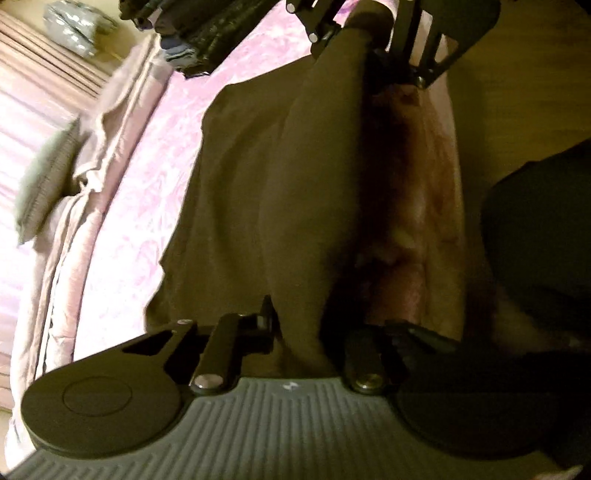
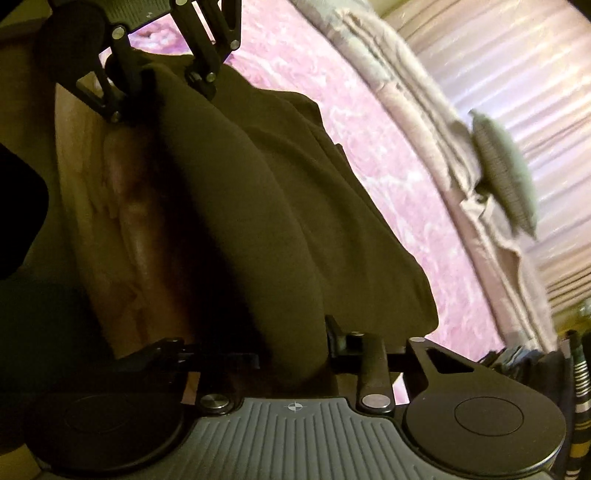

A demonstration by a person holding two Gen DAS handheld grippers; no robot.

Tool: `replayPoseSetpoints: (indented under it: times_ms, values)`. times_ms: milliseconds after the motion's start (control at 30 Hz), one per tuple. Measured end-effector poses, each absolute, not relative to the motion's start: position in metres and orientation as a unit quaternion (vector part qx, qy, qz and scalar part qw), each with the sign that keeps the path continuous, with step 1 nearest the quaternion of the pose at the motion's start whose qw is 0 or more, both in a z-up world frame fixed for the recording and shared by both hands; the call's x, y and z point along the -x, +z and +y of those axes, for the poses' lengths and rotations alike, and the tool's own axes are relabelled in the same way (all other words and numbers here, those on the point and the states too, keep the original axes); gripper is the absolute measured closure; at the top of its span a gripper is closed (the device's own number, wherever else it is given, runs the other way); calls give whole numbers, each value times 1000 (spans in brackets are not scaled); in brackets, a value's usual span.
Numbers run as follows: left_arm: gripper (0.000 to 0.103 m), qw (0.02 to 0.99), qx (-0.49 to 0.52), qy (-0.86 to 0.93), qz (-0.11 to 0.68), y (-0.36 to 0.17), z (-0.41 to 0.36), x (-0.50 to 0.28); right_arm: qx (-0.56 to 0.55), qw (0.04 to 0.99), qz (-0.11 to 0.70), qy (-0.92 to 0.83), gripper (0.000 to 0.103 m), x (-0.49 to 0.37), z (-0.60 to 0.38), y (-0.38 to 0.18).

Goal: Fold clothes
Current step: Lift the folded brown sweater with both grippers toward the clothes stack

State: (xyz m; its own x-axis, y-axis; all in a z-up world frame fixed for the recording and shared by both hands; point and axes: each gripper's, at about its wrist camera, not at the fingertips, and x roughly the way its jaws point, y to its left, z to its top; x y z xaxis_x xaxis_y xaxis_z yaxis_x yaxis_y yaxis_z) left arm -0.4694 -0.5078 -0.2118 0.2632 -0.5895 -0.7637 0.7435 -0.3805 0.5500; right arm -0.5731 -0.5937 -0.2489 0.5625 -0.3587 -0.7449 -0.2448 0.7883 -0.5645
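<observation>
Both grippers, left gripper (image 1: 306, 325) and right gripper (image 2: 295, 354), pinched closed on dark garment (image 1: 258, 184) | it hangs stretched over bed (image 1: 147, 177) near edge | risk: thin bite slips, fold sags, hem drags onto pillow-side bedding

A bed (image 1: 147, 177) is carrying everything here, its pink patterned sheet (image 2: 369, 177) showing bright under the light. A dark olive garment (image 1: 236, 206) is lying across the near edge of the sheet, part of it draping toward the bed's side. Along the far edge, a pale pink blanket (image 1: 107, 140) is sitting bunched in long folds, and a small grey-green ribbed cushion (image 2: 506, 170) is resting against it. At one end of the bed, a heap of dark clothes (image 1: 199, 33) is sitting on the sheet, well apart from the olive garment.
</observation>
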Motion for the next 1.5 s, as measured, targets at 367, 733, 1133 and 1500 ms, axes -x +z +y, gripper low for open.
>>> replayPoseSetpoints:
  times_ms: [367,733,1133,1500]
  values:
    - [91,488,-578,-639,137,-35,-551,467,228,818,529,8,79,586,-624,-80]
    - [91,472,-576,-661,96,45,-647,490,216,827,518,-29,80,628,-699,10]
    - [91,458,-520,-712,-111,157,-774,483,238,814,476,-232,81,646,-787,133]
    - [91,485,-459,-713,-211,252,-932,496,271,798,431,-322,80,672,-924,238]
